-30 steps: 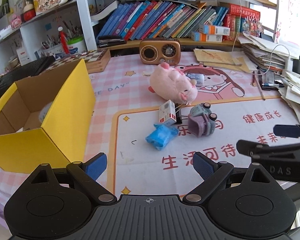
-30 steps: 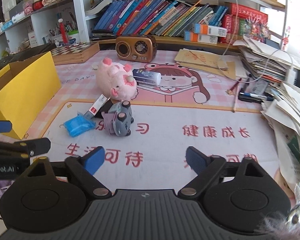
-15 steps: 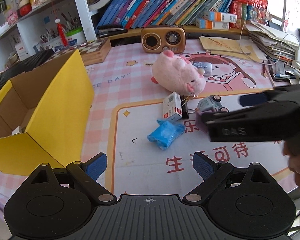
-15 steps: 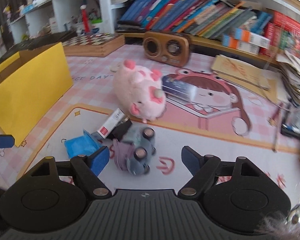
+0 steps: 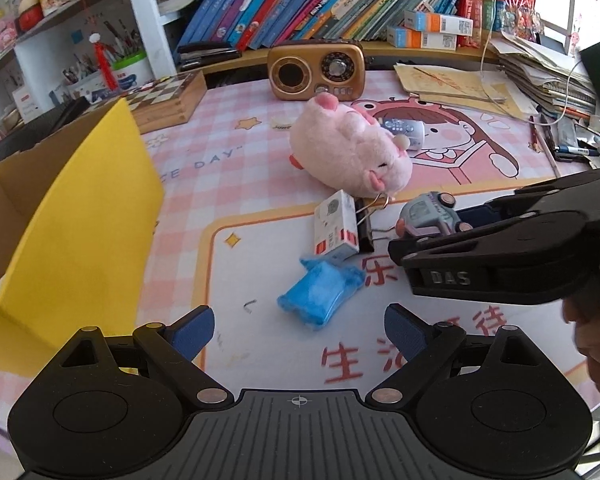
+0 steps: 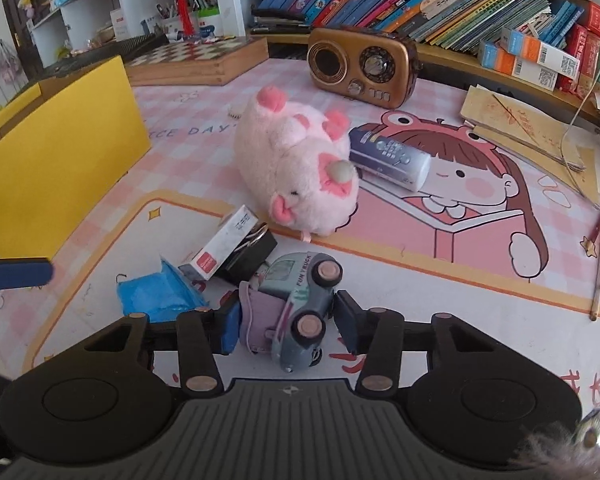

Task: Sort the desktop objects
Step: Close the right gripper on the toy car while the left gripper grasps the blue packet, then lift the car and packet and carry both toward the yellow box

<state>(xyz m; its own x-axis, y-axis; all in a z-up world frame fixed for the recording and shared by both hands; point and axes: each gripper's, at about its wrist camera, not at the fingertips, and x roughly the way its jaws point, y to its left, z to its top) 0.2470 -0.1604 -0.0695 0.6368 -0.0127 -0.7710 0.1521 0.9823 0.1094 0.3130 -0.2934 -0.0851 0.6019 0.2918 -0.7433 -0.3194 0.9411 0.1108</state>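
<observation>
Right wrist view: my right claw straddles the toy truck, which lies on its side on the desk just beside the black binder clip; jaws closing, truck between them, so it can be lifted. Left claw hovers spread wide, empty, near the blue packet, presumably to bin it in the yellow box.

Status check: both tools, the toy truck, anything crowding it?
Right tool closing around toy truck, which lies on its side. Left tool open, empty, above blue packet. Binder clip and small box close behind the truck.
</observation>
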